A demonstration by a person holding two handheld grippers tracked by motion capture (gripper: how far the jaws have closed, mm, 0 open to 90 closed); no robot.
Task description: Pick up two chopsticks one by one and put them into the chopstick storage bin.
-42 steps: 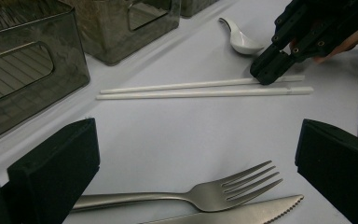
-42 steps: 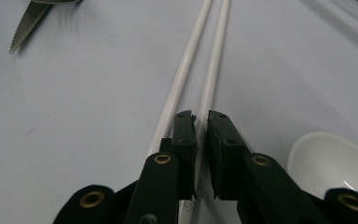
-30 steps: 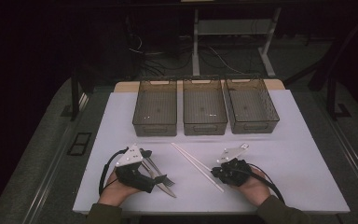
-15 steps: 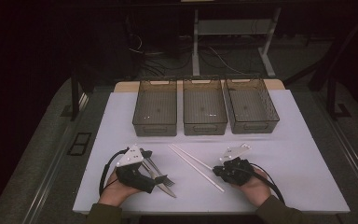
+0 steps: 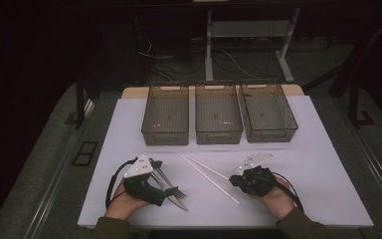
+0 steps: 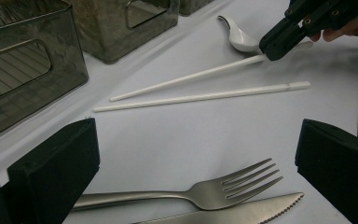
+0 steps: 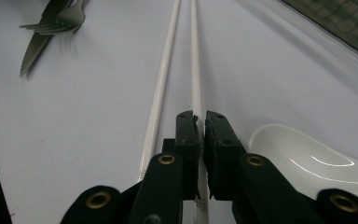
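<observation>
Right gripper view: right gripper (image 7: pixel 198 122) jaws closed on one chopstick (image 7: pixel 195 60), lying on the counter (image 7: pixel 88 121) beside the spoon (image 7: pixel 307 156); little has changed, lift likely next. Left gripper (image 6: pixel 196 154) wide open over the fork (image 6: pixel 223 186).

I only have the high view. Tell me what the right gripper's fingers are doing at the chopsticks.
Observer: The right gripper is shut on the chopstick nearer the spoon, pinching its thick end.
Operator: Report on the other chopstick.
Observer: The second chopstick lies free on the table, just beside the fingers.
Operator: Now the left gripper.
Observer: The left gripper is open, with the fork and the serrated knife lying between its fingers, untouched.
</observation>
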